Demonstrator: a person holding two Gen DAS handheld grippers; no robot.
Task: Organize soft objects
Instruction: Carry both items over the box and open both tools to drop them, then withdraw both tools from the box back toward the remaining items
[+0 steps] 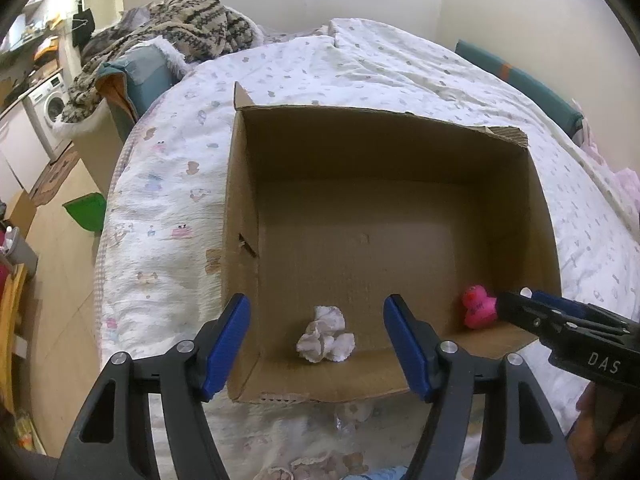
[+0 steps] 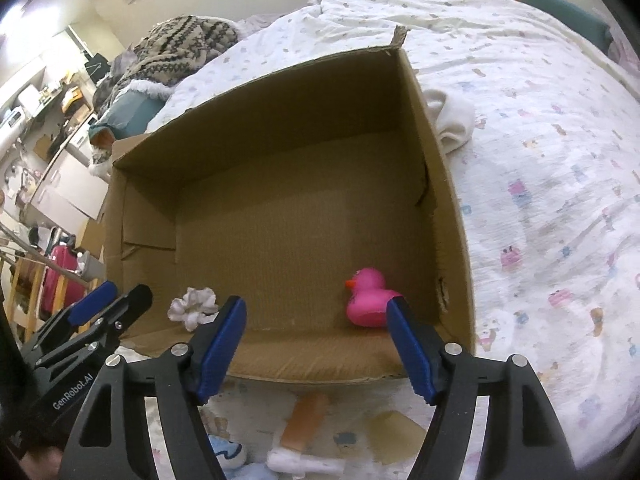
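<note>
An open cardboard box (image 1: 400, 136) (image 2: 280, 92) sits on the bed. Inside, near its front wall, lie a crumpled white soft ball (image 1: 326, 335) (image 2: 193, 305) and a pink rubber duck (image 1: 479, 307) (image 2: 370, 298). My left gripper (image 1: 316, 320) is open and empty above the front edge, over the white ball. My right gripper (image 2: 316, 324) is open and empty, just in front of the duck; it also shows in the left wrist view (image 1: 516, 300). The left gripper also shows in the right wrist view (image 2: 112, 296).
The bed carries a white patterned quilt (image 1: 168, 184) (image 2: 552, 184). A white cloth (image 2: 452, 120) lies right of the box. In front of the box lie a blue-white soft item (image 2: 228, 452), an orange piece (image 2: 306, 420) and a rolled white cloth (image 2: 304, 464). A knitted blanket (image 1: 188, 24) lies far left.
</note>
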